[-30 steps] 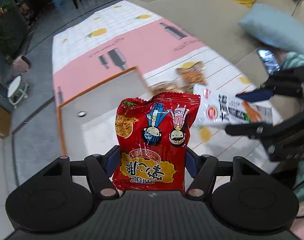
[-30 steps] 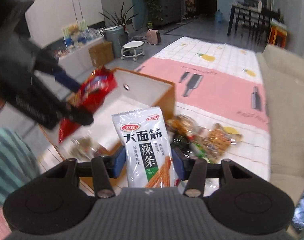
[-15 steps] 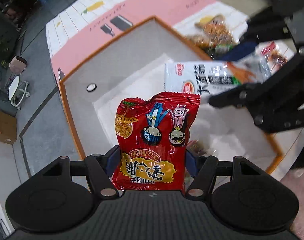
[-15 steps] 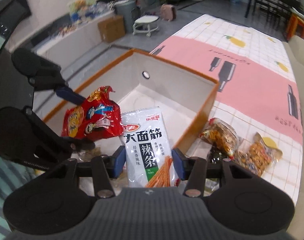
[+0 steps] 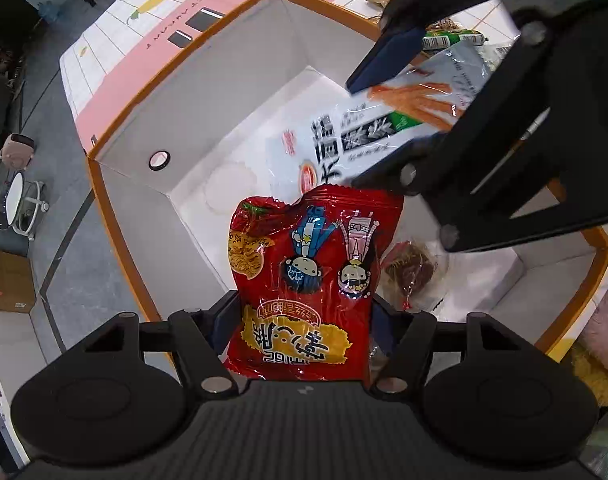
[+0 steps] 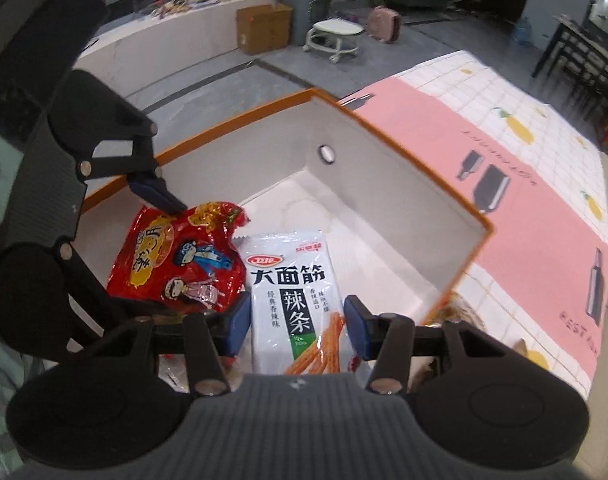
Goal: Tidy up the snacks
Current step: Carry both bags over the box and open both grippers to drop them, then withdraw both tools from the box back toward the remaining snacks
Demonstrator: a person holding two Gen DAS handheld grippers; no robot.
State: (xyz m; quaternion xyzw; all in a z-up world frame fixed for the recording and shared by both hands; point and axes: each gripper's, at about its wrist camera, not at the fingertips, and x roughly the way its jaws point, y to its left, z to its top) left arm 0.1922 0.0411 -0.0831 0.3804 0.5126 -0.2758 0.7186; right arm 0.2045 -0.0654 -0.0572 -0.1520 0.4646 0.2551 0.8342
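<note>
My left gripper (image 5: 304,316) is shut on a red snack bag (image 5: 307,280) with cartoon figures and holds it over the white box with an orange rim (image 5: 116,208). My right gripper (image 6: 297,326) is shut on a white spicy-strip packet (image 6: 294,292), also over the box (image 6: 403,196). The right gripper and its packet (image 5: 367,136) show in the left wrist view just beyond the red bag. The left gripper with the red bag (image 6: 176,256) shows at the left of the right wrist view. A clear-wrapped brown snack (image 5: 411,268) lies on the box floor.
Several loose snack packets (image 5: 451,36) lie on the pink and white mat (image 6: 543,208) beside the box. A cardboard carton (image 6: 264,28), a white stool (image 6: 335,36) and a bin stand on the grey floor beyond.
Both grippers have moved from over the mat to over the open box and come lower and closer together, each still holding its packet.
</note>
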